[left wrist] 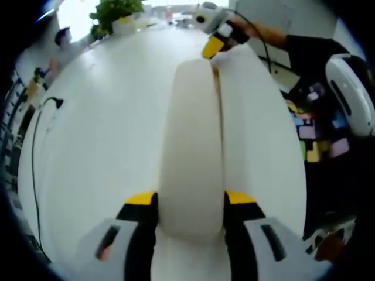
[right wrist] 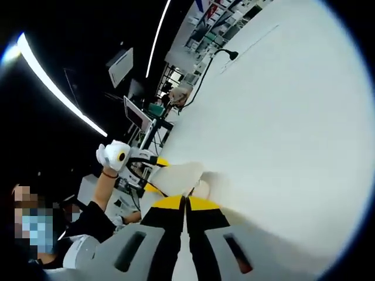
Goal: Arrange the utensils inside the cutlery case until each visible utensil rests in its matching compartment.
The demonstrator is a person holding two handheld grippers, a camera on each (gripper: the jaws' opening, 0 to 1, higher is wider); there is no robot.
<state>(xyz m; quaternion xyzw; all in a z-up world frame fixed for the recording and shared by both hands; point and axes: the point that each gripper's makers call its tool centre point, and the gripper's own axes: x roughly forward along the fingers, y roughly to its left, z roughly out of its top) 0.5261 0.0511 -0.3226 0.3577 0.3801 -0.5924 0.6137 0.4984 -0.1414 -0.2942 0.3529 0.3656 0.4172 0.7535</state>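
A long cream cutlery case [left wrist: 192, 146] lies closed on the white table [left wrist: 105, 134], a seam running along its top. No utensils are in sight. My left gripper [left wrist: 191, 202] is shut on the case's near end, its yellow-tipped jaws pressing both sides. At the far end my right gripper [left wrist: 213, 47], held by a person's hand, meets the case's tip. In the right gripper view the right gripper [right wrist: 186, 205] has its jaws nearly together on the thin end edge of the case [right wrist: 176, 175]. The left gripper [right wrist: 153, 167] holds the other end there.
A potted plant [left wrist: 117, 13] stands at the table's far edge. A black cable [left wrist: 36, 134] runs along the left side, also seen as a cable [right wrist: 214, 61]. A person in a black sleeve [left wrist: 310, 52] stands at the right. Shelves and monitors [right wrist: 140, 111] lie beyond the table.
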